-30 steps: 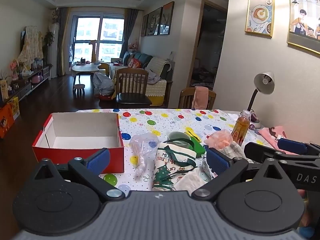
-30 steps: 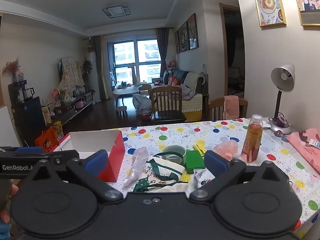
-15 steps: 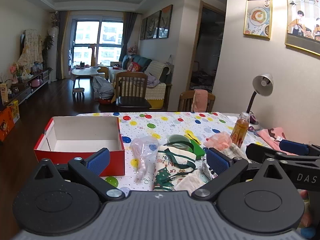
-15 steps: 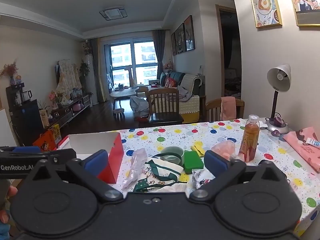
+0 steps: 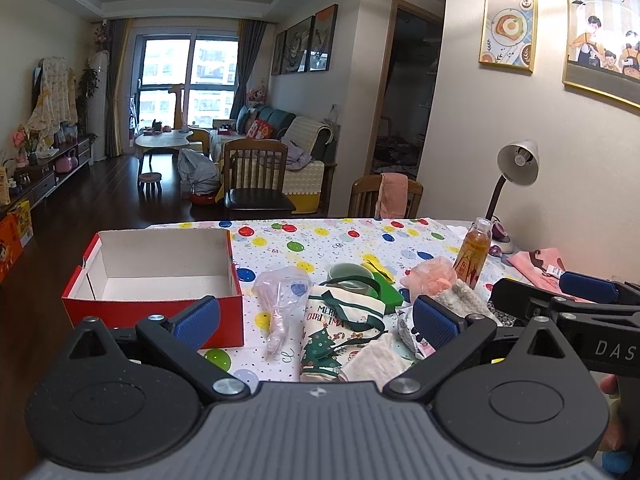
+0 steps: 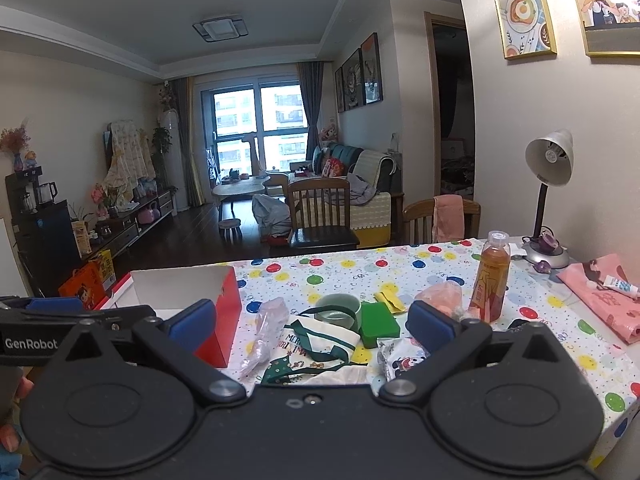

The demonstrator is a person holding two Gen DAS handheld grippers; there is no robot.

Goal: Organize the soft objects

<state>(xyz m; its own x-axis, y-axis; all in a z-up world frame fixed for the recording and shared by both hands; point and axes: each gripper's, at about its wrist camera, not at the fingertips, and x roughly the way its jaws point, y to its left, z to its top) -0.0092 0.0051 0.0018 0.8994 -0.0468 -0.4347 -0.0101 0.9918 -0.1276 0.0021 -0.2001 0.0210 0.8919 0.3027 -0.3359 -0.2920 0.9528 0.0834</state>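
The cream cloth bag with green straps and a Christmas-tree print lies slumped on the polka-dot bench, its long side running away from the person, dead ahead between the left gripper's fingers, which stand wide apart and hold nothing. The right gripper, fingers likewise spread and empty, sees it slightly left of centre, so the left looks better lined up. The open red cardboard box waits just left of the pile
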